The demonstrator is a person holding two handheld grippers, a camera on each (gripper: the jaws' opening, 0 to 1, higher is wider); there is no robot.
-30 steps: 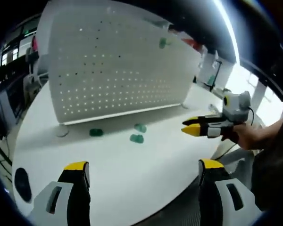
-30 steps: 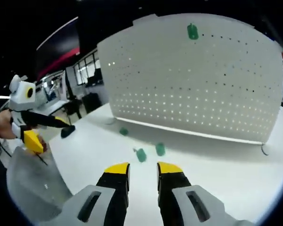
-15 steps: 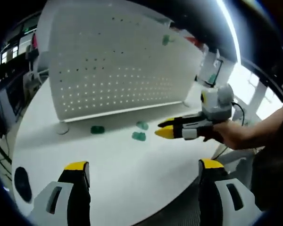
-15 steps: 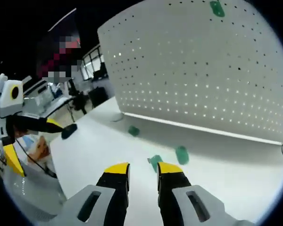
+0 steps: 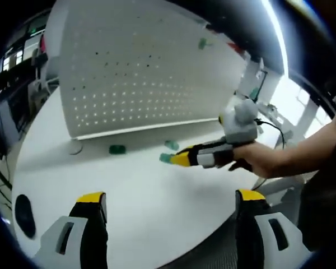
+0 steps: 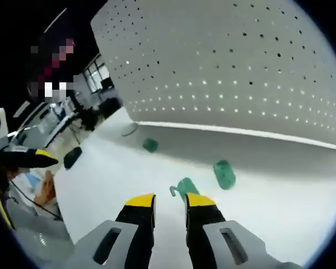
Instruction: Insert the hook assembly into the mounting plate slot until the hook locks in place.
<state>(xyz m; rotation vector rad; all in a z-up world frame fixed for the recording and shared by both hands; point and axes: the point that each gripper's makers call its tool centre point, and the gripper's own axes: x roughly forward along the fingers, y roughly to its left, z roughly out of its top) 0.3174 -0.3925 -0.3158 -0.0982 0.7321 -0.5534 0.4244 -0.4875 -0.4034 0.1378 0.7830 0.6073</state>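
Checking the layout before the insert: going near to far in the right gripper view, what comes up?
Right gripper, nearest green plastic hook piece, second green piece, third green piece, white perforated mounting plate.

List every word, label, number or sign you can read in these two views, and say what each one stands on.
None can be read. The white perforated metal pegboard, the green plastic hooks on the white round table and the yellow-tipped right gripper carry no legible text; background screens are too blurred.
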